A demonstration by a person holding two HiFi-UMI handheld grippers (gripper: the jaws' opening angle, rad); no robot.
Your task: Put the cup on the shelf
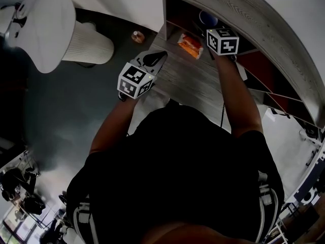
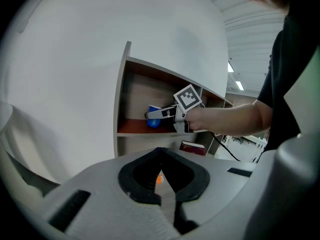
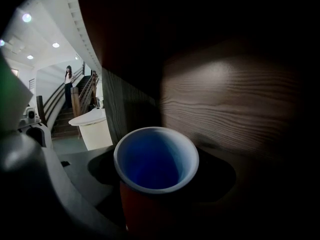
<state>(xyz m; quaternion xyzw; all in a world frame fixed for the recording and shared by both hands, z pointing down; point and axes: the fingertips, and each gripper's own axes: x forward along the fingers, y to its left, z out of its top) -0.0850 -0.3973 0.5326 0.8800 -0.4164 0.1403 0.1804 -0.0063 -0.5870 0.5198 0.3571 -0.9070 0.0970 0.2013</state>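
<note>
The blue cup [image 3: 156, 161] with a pale rim sits upright between my right gripper's [image 3: 156, 194] jaws, inside a dark wooden compartment. Seen from the left gripper view, the right gripper [image 2: 161, 115] reaches into the upper shelf compartment [image 2: 135, 91] with the cup [image 2: 153, 122] low over the red board; I cannot tell whether it touches. In the head view the cup [image 1: 207, 18] lies just beyond the right gripper [image 1: 212, 28]. My left gripper [image 1: 155, 59] hovers lower, in front of the shelf, jaws together with nothing in them [image 2: 161, 176].
An orange packet [image 1: 190, 46] lies on the grey wooden top beside the right arm. A red book [image 2: 194, 147] rests in the compartment below. A white round pedestal table [image 1: 48, 24] stands on the left of the dark floor. Stairs [image 3: 62, 111] show far off.
</note>
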